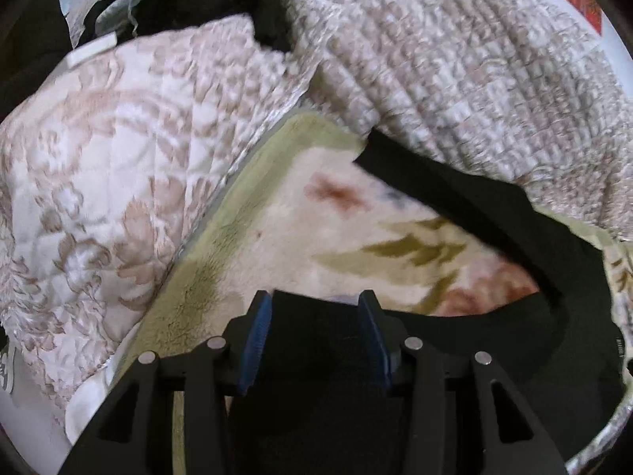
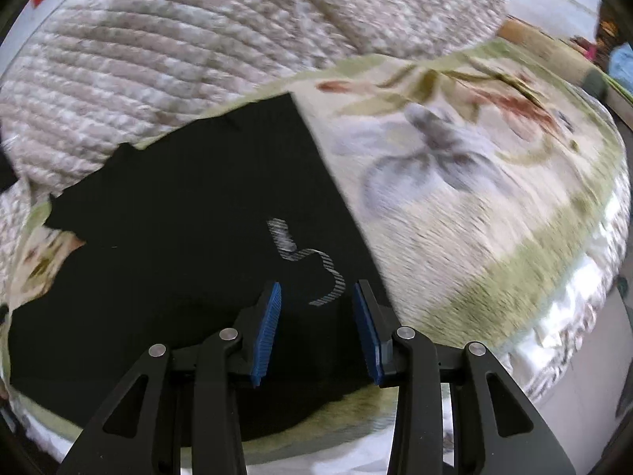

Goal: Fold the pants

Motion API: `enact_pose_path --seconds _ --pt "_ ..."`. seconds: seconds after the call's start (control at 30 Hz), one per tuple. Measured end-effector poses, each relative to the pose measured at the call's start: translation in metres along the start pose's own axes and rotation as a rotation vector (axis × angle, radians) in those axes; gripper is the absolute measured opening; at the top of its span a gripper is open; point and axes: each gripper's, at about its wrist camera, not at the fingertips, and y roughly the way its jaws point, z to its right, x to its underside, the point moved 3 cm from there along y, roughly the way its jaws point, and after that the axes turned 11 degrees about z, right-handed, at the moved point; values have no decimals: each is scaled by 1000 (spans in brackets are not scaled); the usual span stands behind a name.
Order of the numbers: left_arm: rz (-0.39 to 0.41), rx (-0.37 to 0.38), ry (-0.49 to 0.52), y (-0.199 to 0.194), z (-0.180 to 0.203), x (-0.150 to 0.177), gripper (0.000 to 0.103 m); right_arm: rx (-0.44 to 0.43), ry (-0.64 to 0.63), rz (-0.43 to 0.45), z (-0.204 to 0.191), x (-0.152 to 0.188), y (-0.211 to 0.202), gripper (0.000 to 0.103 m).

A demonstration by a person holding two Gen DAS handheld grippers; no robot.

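both grippers, left [image 1: 314,301] and right [image 2: 316,291], hang released over black pants [image 2: 178,213] on a blanket [image 2: 455,213].

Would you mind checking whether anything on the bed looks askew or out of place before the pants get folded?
The black pants lie crooked: their far edge runs under the quilted blanket heaped behind them, so that part is hidden. Otherwise nothing looks spilled or damaged. Both the left gripper and the right gripper are open over the fabric.
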Motion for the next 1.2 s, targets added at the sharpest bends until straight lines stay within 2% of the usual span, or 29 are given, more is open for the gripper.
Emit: enact_pose_path --seconds 0.07,0.27,0.47,0.63,0.83,0.93,1.03,1.2 --pt "4 29 4 -7 9 -6 49 -72 -19 3 -15 -5 -1 52" --pt "-20 155 32 -9 45 -16 52 -229 -83 -4 -54 -23 4 53" --pt "-47 244 48 6 74 -29 58 -314 -164 -23 -82 -40 17 53" --pt "-38 267 73 30 89 -48 61 -370 -193 -31 -95 -59 36 57" --pt "-22 302 119 83 112 -84 65 -380 -212 -59 -97 -87 83 59" --pt "-13 318 137 116 128 -100 72 -391 -220 -77 -94 -104 114 60" --pt "-38 339 158 155 146 -110 74 -369 -272 -82 -93 -120 142 64" --pt "-82 361 206 212 172 -112 79 -421 -392 -76 -100 -145 191 66"
